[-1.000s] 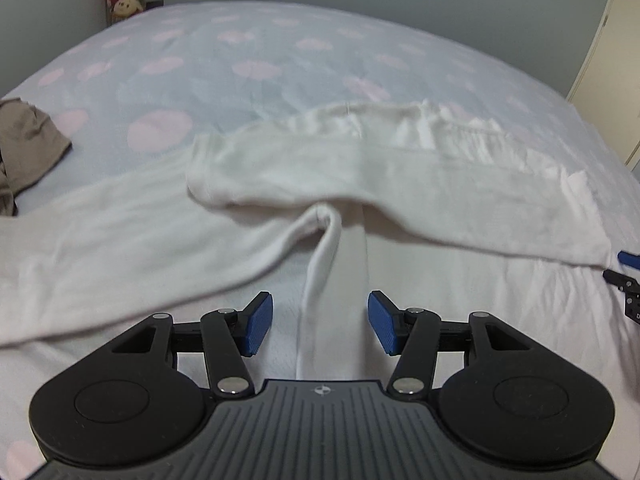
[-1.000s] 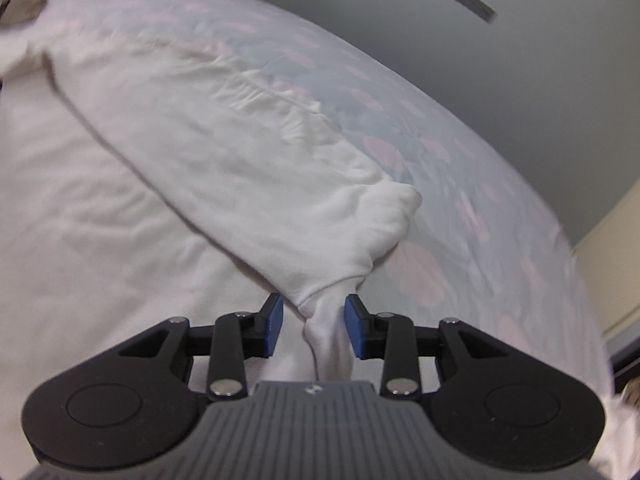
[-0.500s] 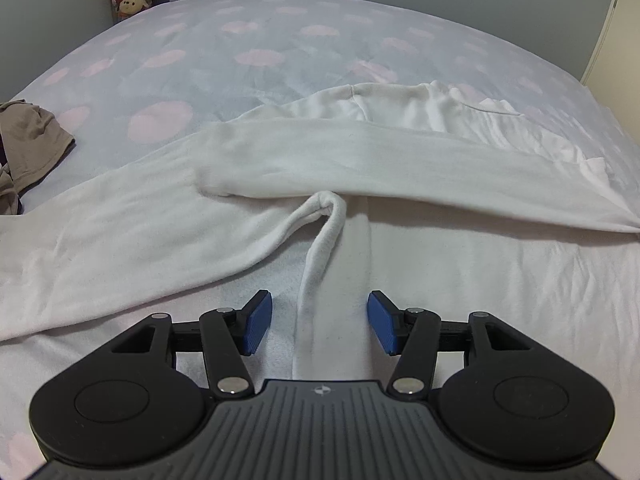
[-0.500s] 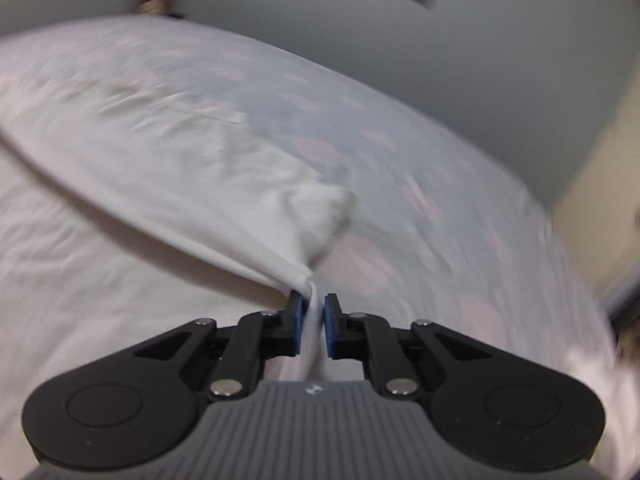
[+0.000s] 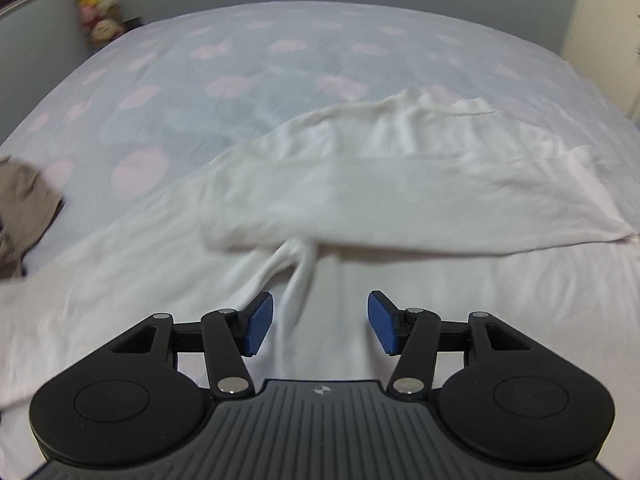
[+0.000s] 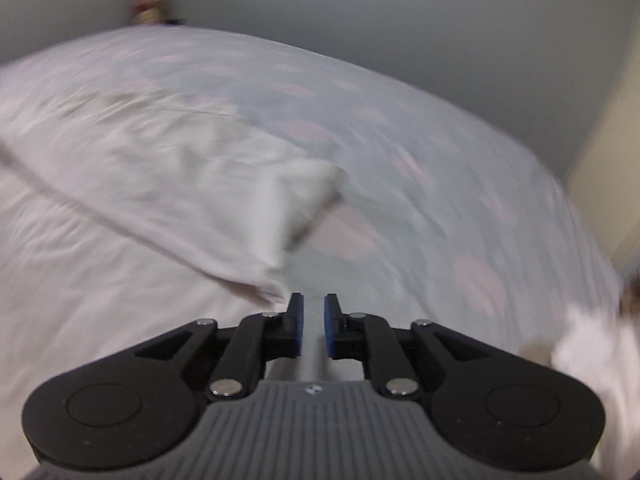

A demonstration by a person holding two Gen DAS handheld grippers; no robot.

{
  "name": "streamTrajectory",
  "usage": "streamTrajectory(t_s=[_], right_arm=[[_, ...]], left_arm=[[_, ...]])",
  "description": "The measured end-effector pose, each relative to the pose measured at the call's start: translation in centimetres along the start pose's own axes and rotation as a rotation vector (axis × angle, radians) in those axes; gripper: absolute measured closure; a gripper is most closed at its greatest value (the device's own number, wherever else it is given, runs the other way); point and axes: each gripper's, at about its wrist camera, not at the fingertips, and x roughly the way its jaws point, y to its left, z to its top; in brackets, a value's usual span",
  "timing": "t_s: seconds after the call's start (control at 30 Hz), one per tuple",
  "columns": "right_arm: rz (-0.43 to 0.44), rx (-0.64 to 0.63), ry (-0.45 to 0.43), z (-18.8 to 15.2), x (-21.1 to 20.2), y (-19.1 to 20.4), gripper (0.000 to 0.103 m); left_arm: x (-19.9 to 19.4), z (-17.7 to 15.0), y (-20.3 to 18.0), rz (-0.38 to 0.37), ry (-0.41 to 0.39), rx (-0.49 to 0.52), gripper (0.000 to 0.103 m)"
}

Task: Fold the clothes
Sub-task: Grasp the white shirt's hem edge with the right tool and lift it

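Observation:
A white long-sleeved garment (image 5: pixel 360 200) lies spread on the bed, with one sleeve folded across its body. My left gripper (image 5: pixel 320 322) hovers open over the near part of the garment. A raised ridge of cloth (image 5: pixel 298 280) runs just ahead of its blue pads, and nothing is pinched. In the blurred right wrist view my right gripper (image 6: pixel 313 320) is shut on a thin fold at the garment's (image 6: pixel 180 200) corner. The cloth stretches away from it to the left. A pale strip shows between the nearly closed pads.
The bed sheet (image 5: pixel 280 60) is pale blue with pink dots and stretches far beyond the garment. A brown garment (image 5: pixel 24 208) lies at the left edge. Soft toys (image 5: pixel 100 12) stand in the far left corner. A cream panel (image 5: pixel 600 20) stands at the right.
My right gripper closed on the cloth fold between its pads and pulled it up and sideways, drawing the folded sleeve taut. My left gripper stayed open and rose back from the garment.

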Motion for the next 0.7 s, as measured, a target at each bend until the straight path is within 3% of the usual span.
streamTrajectory(t_s=[0.07, 0.13, 0.3, 0.5, 0.7], right_arm=[[-0.001, -0.095, 0.013, 0.3, 0.2, 1.4, 0.087], [-0.003, -0.190, 0.028, 0.5, 0.4, 2.8, 0.076], [-0.010, -0.394, 0.117, 1.2, 1.1, 3.9, 0.074], [0.118, -0.560, 0.238, 2.4, 2.5, 3.5, 0.069], [0.274, -0.659, 0.303, 5.0, 3.5, 2.1, 0.069]], left_arm=[[-0.2, 1.5, -1.2, -0.020, -0.005, 0.064, 0.052], [0.0, 3.1, -2.7, -0.049, -0.001, 0.137, 0.052], [1.1, 6.9, -7.6, -0.119, 0.016, 0.371, 0.052], [3.3, 11.3, -15.0, -0.301, 0.048, 0.629, 0.052], [7.0, 15.3, -22.0, -0.455, 0.062, 0.797, 0.052]])
